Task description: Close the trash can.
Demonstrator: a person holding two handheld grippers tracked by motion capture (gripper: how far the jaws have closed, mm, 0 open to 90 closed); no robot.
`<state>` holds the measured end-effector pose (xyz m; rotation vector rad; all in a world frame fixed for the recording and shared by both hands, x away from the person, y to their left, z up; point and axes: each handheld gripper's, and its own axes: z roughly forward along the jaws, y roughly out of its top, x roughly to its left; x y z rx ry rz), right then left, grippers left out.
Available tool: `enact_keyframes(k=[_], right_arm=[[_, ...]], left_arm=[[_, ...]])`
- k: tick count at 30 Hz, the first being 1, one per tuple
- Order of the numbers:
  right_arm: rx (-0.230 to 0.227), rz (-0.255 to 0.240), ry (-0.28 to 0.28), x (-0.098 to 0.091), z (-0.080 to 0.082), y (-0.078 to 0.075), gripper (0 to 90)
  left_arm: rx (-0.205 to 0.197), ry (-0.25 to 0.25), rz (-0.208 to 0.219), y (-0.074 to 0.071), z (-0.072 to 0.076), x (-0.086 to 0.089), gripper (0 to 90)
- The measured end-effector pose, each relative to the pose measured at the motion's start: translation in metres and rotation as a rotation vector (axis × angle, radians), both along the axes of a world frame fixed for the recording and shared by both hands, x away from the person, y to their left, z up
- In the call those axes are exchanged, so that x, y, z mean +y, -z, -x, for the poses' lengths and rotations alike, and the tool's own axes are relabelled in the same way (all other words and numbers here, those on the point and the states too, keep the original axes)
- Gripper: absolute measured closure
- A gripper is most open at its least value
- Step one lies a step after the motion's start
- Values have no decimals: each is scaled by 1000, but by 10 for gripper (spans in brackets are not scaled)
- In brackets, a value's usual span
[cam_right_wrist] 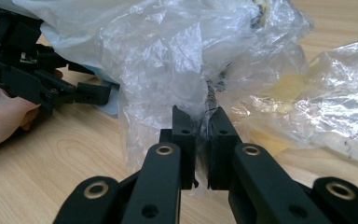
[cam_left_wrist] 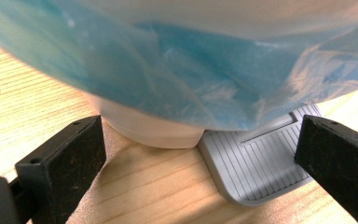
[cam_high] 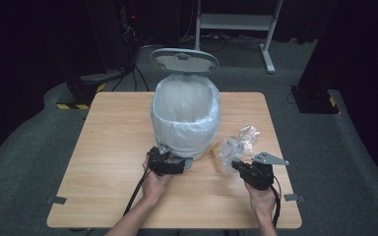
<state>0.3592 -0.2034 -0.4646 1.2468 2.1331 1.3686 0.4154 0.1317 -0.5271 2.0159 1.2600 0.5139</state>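
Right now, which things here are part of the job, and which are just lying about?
In the job:
- pedal bin, lid up
- foot pedal, between the open left claw
- crumpled clear plastic, pinched in the right claw

Lying about:
- second clear wrapper
- white stand on the floor

bin [cam_left_wrist: 168,60] top cropped, wrapper [cam_right_wrist: 177,60] contents unclear

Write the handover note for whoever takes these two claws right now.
Left claw: open, low at the foot of the lined bin, jaws either side of its grey pedal; lid is up.
Right claw: shut on the crumpled clear plastic wrapper, which lies on the table right of the bin.
Done: wrapper gripped, bin open.
Left: likely lift the wrapper, drop it in the bin, let go.
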Motion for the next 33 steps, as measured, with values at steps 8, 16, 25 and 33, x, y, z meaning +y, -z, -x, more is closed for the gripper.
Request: enact_keyframes(k=[8, 16, 25, 33], right_arm=[[-25, -10, -4, -4, 3, -15, 848], [-49, -8, -5, -7, 3, -32, 848], [-77, -37, -22, -6, 0, -55, 846], [-96, -41, -45, -5, -6, -75, 845]], left_arm=[[1, 0, 2, 0, 0, 0, 21], [2, 0, 3, 0, 0, 0, 21], [12, 8, 2, 0, -1, 1, 22], [6, 2, 3, 0, 0, 1, 22]])
